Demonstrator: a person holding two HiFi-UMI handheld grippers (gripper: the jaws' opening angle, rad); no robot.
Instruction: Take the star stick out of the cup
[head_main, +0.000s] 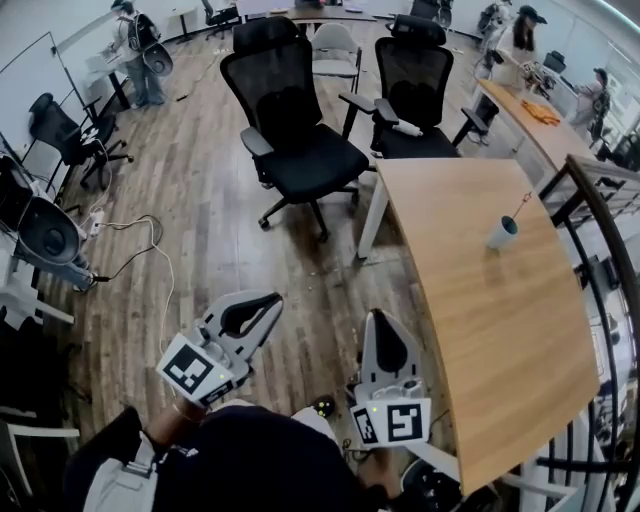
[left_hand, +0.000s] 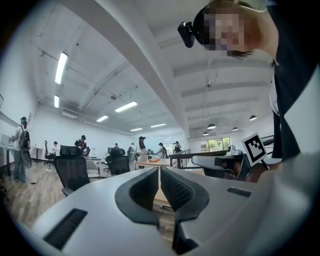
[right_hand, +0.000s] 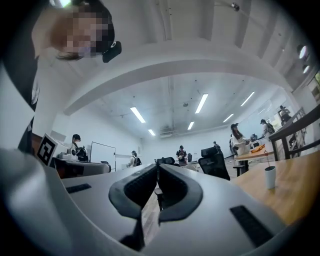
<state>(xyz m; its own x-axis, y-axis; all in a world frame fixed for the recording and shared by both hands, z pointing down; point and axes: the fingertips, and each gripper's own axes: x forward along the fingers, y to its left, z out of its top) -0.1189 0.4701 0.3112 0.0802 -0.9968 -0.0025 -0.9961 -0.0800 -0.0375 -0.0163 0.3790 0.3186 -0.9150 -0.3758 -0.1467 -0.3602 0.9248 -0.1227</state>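
Note:
A pale cup (head_main: 502, 232) stands on the wooden table (head_main: 500, 330) near its far right side, with the thin star stick (head_main: 521, 205) leaning out of it. The cup (right_hand: 270, 176) also shows small at the right of the right gripper view, stick (right_hand: 268, 158) upright in it. My left gripper (head_main: 268, 303) and right gripper (head_main: 380, 322) are held low near my body, over the floor left of the table, far from the cup. Both are shut with nothing between the jaws.
Two black office chairs (head_main: 290, 120) (head_main: 415, 80) stand beyond the table's far end. Cables (head_main: 140, 250) trail on the wood floor at left. A black railing (head_main: 610, 260) runs along the table's right side. People stand at desks in the background.

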